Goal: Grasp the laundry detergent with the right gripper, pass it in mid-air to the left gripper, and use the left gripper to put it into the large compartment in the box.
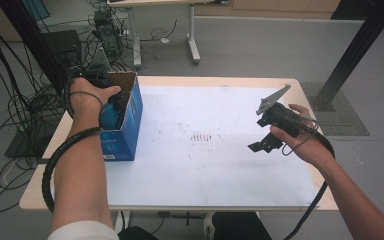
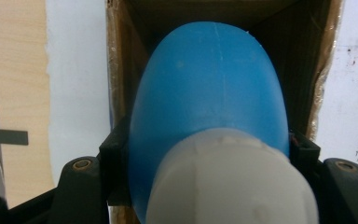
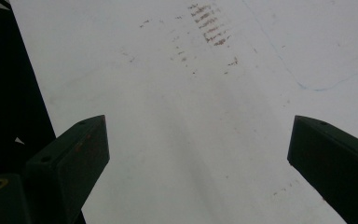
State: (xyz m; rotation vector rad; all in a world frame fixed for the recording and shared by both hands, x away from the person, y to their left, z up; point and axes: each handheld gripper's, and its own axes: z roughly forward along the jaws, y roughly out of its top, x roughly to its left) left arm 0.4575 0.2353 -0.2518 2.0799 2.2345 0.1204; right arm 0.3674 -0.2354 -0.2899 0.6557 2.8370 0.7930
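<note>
A blue bottle (image 2: pixel 209 88) with a white cap (image 2: pixel 230 182) is clamped between the jaws of my left gripper (image 2: pixel 209 154), cap toward the camera and body pointing down into an open blue cardboard box (image 1: pixel 128 117). In the high view the left gripper (image 1: pixel 107 107) reaches into the box's open top at the table's left side, with the bottle (image 1: pixel 111 116) partly inside. My right gripper (image 1: pixel 260 145) hovers over the right part of the white table top (image 1: pixel 205 165). Its jaws stand wide apart in the right gripper view (image 3: pixel 198 154), with nothing between them.
The box's brown inner walls (image 2: pixel 121 70) close in on both sides of the bottle. Scuff marks (image 1: pixel 203 136) dot the table's middle. On the floor beyond the table lie cables and equipment (image 1: pixel 105 30), and a black post (image 1: pixel 360 45) stands at the back right.
</note>
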